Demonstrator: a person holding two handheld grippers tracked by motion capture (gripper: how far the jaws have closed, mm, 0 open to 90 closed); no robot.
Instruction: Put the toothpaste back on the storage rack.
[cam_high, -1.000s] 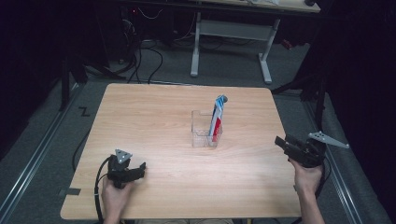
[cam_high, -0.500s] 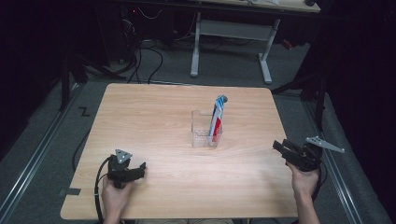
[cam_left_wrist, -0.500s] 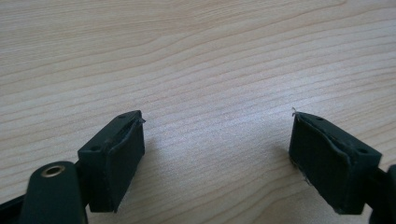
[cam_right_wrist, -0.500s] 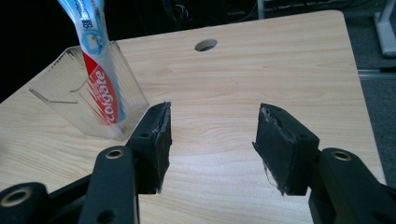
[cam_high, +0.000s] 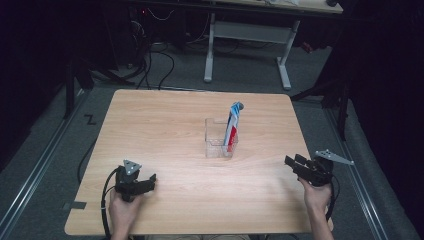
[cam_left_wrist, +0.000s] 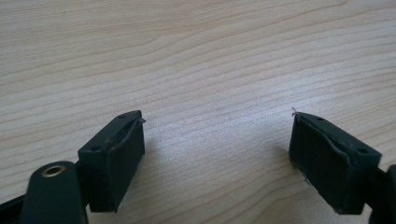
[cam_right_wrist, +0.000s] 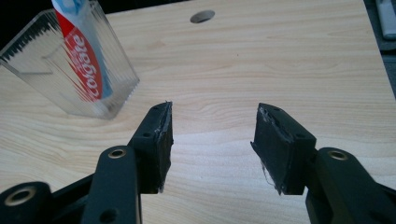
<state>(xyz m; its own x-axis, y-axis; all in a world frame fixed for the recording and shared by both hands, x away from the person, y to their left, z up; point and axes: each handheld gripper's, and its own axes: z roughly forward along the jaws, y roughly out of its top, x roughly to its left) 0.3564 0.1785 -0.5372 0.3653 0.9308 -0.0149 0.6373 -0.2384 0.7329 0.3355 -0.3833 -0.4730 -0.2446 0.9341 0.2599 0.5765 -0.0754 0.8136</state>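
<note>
A: Toothpaste tube (cam_high: 231, 127) standing cap-up in a clear holder (cam_high: 220, 140), leaning against its right wall. Red, white and blue print readable through the ribbed plastic in the right gripper view (cam_right_wrist: 86, 65).

B: Holder placed near the middle of the desk (cam_high: 165, 130), a little right of centre. Nothing touching it.

A: Right gripper (cam_high: 295, 163) low over the desk's right edge, well apart from the holder, aimed leftward. Fingers (cam_right_wrist: 156, 140) spread, just been narrowing a little, with bare wood between them and nothing pinched.

B: Holder up and to the left of those fingers in that view (cam_right_wrist: 70, 70), beyond the tips.

A: Left gripper (cam_high: 147, 181) near the front left corner, far from the tube. Fingers (cam_left_wrist: 116, 154) spread wide over plain wood grain, gripping nothing.

B: Round hole in the desk (cam_right_wrist: 202, 16) past the holder.
</note>
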